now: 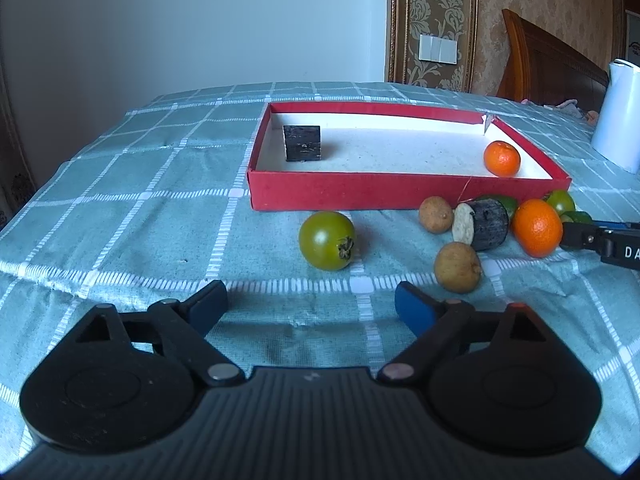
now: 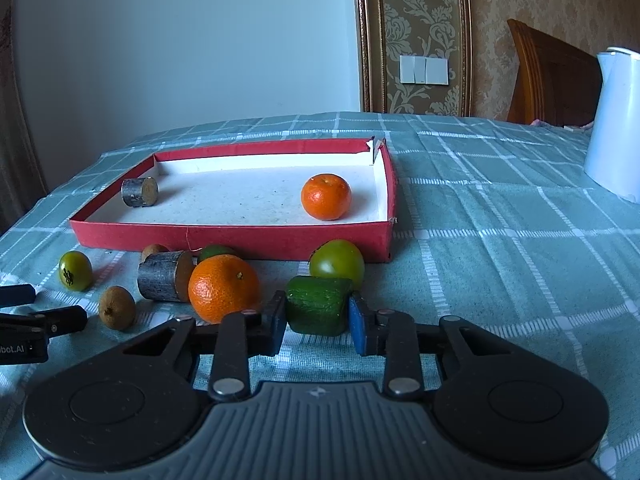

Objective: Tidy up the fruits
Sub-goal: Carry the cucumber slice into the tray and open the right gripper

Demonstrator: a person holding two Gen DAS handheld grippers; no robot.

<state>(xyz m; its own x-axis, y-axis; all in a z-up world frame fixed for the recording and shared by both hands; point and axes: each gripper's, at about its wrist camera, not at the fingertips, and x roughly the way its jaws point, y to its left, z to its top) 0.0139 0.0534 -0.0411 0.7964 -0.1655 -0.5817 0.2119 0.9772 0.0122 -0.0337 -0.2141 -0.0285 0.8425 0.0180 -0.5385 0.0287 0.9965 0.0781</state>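
A dark green chunk of fruit [image 2: 318, 305], blocky with rounded corners and a dull, slightly pitted skin, lies on the checked blue-green cloth of the desk [image 2: 500, 280], just in front of the red cardboard tray [image 2: 240, 236]. It sits squarely between the blue pads of the right gripper [image 2: 318, 320], which is clamped on it, one pad pressing each side. Just beside it on the left is an orange mandarin [image 2: 224, 288], and right behind it a round green tomato [image 2: 337, 263] lies near the tray's front wall. Further left come a short dark cylinder [image 2: 164, 282] lying on its side, a second green fruit half hidden behind it, two small brown fruits [image 2: 117, 307], and another green tomato [image 2: 75, 271]. Inside the tray, a second mandarin [image 2: 326, 196] rests near the right wall and a second dark cylinder [image 2: 139, 192] near the left corner. The left gripper [image 1: 311, 306] hangs low over the cloth with its jaws spread wide and nothing between them; the green tomato [image 1: 327, 246] lies on the cloth ahead of it, apart from the pads, and a brown fruit [image 1: 458, 267] sits ahead to its right. A white kettle [image 2: 616, 120] stands at the far right of the desk.
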